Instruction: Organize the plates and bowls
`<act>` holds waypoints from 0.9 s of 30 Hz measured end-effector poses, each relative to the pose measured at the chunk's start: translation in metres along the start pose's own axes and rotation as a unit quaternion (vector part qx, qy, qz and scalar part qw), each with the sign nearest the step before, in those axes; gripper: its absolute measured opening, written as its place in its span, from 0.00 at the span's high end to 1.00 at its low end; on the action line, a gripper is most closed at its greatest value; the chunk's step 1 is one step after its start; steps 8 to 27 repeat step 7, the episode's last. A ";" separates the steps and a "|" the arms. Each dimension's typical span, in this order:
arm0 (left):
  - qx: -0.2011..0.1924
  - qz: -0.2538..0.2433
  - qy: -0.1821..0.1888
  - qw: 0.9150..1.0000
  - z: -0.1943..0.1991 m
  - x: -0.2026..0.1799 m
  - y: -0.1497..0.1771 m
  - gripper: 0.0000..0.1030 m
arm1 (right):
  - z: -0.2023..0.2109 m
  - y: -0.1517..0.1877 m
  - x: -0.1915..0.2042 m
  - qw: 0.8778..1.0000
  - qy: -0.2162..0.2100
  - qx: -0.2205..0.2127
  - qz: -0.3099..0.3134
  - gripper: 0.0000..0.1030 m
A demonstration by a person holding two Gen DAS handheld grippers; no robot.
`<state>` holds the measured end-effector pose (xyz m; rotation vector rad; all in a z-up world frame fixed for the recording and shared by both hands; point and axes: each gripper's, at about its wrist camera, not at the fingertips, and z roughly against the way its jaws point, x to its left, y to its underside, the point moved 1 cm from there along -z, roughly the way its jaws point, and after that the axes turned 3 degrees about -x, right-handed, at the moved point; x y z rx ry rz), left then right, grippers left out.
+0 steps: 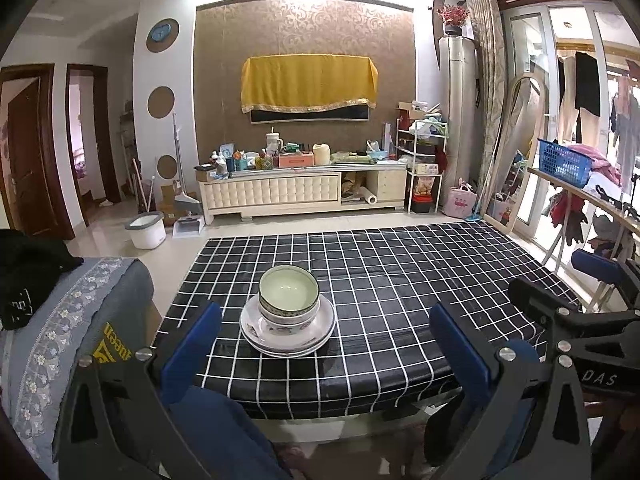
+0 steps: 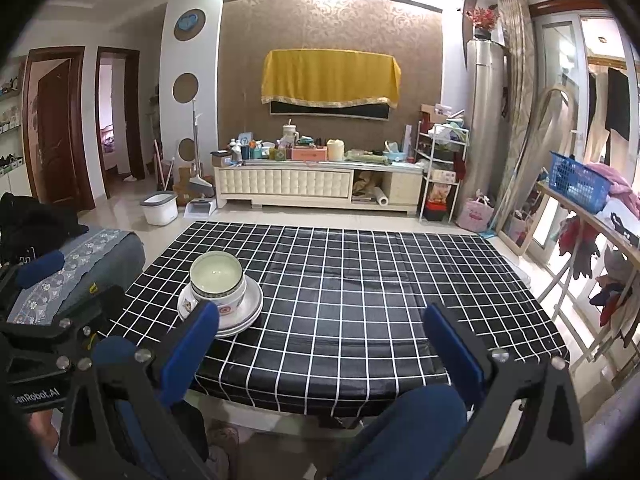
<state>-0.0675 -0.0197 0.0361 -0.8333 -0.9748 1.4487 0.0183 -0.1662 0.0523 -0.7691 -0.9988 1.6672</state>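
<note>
A stack of white patterned bowls (image 1: 289,296) sits on a stack of white plates (image 1: 316,334) on the black checked tablecloth (image 1: 400,280). The same bowls (image 2: 217,278) and plates (image 2: 250,308) show at the left in the right wrist view. My left gripper (image 1: 324,344) is open and empty, held back at the table's near edge with the stack between its blue fingers. My right gripper (image 2: 324,340) is open and empty, to the right of the stack, and also shows in the left wrist view (image 1: 592,280).
A grey-blue covered seat (image 1: 80,320) with black clothing stands left of the table. A cluttered TV cabinet (image 1: 304,188) is across the room. A rack with a blue basket (image 1: 564,162) stands at the right. A white bucket (image 1: 146,230) sits on the floor.
</note>
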 end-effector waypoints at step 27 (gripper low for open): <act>0.001 -0.007 0.002 1.000 0.001 -0.005 0.001 0.00 | 0.000 0.001 0.000 1.000 0.000 0.001 -0.002 0.00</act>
